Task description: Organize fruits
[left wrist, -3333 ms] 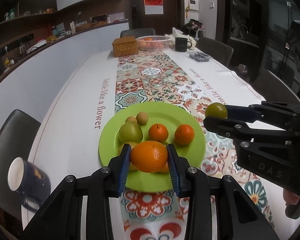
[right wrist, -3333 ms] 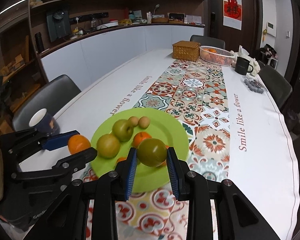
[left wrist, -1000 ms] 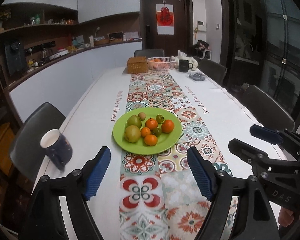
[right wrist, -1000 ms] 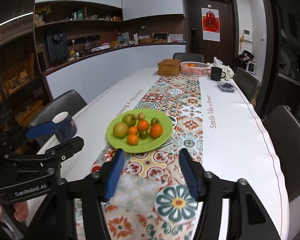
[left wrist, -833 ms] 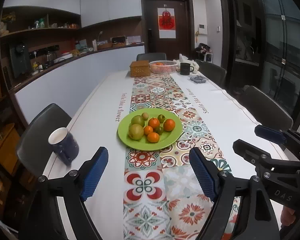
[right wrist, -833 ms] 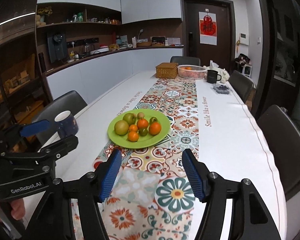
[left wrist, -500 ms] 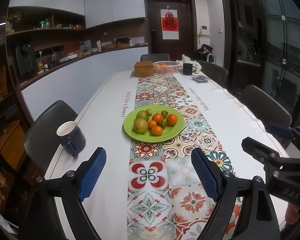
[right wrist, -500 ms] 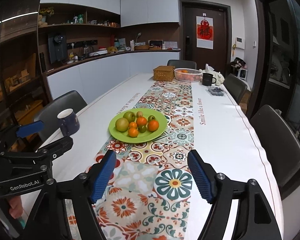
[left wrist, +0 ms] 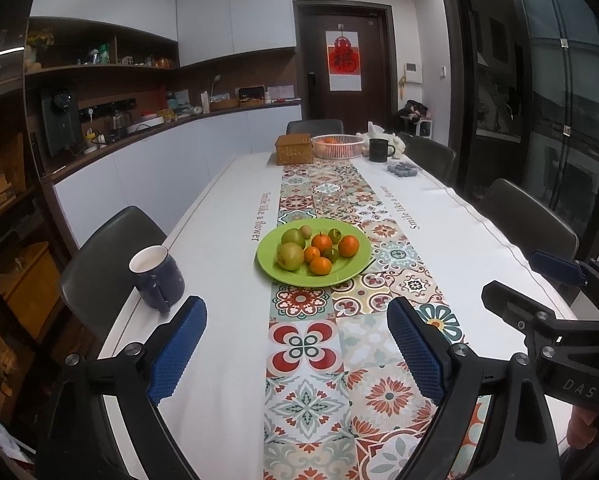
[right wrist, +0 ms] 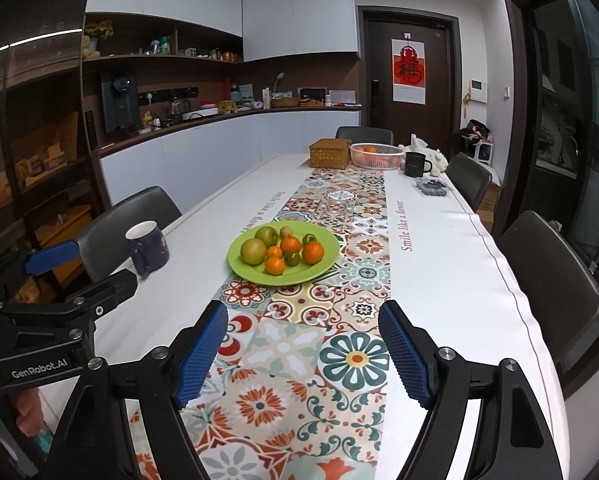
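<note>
A green plate [left wrist: 355, 270] [right wrist: 323, 266] sits mid-table on the patterned runner. It holds several fruits: oranges [left wrist: 348, 246] [right wrist: 313, 253], green pears [left wrist: 290, 256] [right wrist: 253, 251] and small green and brown fruits. My left gripper [left wrist: 295, 328] is open and empty, well back from the plate, above the near end of the table. My right gripper [right wrist: 301, 330] is open and empty, also well back from the plate. Each gripper shows at the edge of the other's view.
A dark blue mug [left wrist: 155, 278] [right wrist: 147, 250] stands left of the plate near the table edge. At the far end stand a wicker box [left wrist: 294, 150], a white basket with oranges [left wrist: 337, 146] and a black mug [left wrist: 378, 150]. Chairs line both sides.
3.3 s ago each gripper was shut on a fruit over the plate. Both have since let go, opened wide and drawn back and up from the plate; the fruits lie on it.
</note>
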`<state>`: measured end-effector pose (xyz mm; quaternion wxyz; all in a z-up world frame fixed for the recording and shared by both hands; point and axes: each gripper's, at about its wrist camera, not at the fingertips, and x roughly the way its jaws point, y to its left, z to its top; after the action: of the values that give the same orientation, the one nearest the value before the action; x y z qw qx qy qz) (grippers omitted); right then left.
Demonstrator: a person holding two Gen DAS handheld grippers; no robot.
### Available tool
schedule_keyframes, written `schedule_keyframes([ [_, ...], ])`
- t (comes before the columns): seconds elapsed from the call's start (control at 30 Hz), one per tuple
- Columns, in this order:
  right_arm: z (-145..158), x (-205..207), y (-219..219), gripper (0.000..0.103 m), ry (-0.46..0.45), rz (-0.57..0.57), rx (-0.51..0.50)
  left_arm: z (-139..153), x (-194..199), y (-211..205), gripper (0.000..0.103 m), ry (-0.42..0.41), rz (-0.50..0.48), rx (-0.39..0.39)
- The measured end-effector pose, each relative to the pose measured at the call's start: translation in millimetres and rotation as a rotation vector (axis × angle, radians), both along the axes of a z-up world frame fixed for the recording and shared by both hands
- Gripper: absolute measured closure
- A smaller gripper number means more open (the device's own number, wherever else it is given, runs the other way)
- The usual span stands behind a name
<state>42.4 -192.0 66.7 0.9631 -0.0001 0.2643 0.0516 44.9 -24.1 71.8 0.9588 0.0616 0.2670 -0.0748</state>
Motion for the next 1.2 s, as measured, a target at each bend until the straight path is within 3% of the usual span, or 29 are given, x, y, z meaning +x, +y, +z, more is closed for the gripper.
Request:
schedule_keyframes([
  [1.2,2.0,-0.4,4.4,0.024,0.004,0.001,-0.012,-6.6,1.6,4.7,0.003,0.012,0.030,-0.002],
])
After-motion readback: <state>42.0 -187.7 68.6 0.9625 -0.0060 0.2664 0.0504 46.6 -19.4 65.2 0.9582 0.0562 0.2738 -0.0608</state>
